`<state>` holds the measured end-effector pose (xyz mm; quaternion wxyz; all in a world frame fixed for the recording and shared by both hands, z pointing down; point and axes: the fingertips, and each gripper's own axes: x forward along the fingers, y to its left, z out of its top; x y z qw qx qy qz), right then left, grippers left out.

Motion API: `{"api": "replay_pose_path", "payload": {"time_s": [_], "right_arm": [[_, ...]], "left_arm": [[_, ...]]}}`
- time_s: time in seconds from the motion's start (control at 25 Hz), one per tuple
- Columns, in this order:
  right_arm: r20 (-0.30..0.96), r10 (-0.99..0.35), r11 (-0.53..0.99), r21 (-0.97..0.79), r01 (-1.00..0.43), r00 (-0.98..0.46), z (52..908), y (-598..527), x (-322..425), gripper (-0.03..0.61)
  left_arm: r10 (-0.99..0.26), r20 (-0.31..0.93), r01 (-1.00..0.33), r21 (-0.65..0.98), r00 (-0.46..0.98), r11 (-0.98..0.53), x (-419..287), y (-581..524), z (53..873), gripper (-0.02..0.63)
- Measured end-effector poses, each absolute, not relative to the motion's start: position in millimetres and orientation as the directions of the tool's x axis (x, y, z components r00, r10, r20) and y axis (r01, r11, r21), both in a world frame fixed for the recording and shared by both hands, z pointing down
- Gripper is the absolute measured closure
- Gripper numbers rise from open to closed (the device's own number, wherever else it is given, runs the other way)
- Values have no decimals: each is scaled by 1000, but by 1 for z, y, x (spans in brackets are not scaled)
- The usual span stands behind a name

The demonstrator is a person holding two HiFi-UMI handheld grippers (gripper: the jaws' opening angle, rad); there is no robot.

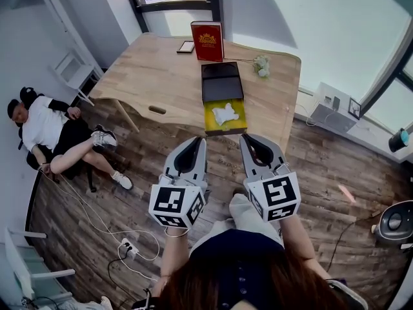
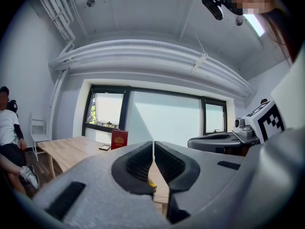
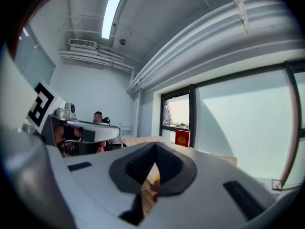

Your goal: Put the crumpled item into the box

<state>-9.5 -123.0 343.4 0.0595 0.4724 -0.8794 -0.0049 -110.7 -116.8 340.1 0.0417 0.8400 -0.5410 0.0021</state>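
A white crumpled item (image 1: 226,113) lies inside the open yellow-lined box (image 1: 208,117) at the near edge of the wooden table (image 1: 161,76). The box's black lid (image 1: 221,81) rests just behind it. Both grippers hover over the floor in front of the table, pointing at the box. My left gripper (image 1: 199,141) is shut and empty; its jaws (image 2: 153,149) meet in a thin line. My right gripper (image 1: 247,139) is shut too, with nothing held, and its pads (image 3: 155,151) touch at the tips. A sliver of the box's yellow shows below the right jaws.
A red box (image 1: 206,41) stands upright at the table's far edge, beside a small dark device (image 1: 186,46) and a pale flower sprig (image 1: 261,66). A person (image 1: 45,131) sits on the floor at left. A power strip (image 1: 129,247) and cables lie on the floor.
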Motion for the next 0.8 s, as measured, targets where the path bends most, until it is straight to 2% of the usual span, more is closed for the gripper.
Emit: {"api": "replay_pose_path", "payload": {"time_s": [0.8], "right_arm": [[81,-836,548,77,-833,-543,335,-112,-14,554]], "left_arm": [[-895,36,-895,77,444,-440,-106,-113,338,580]]}}
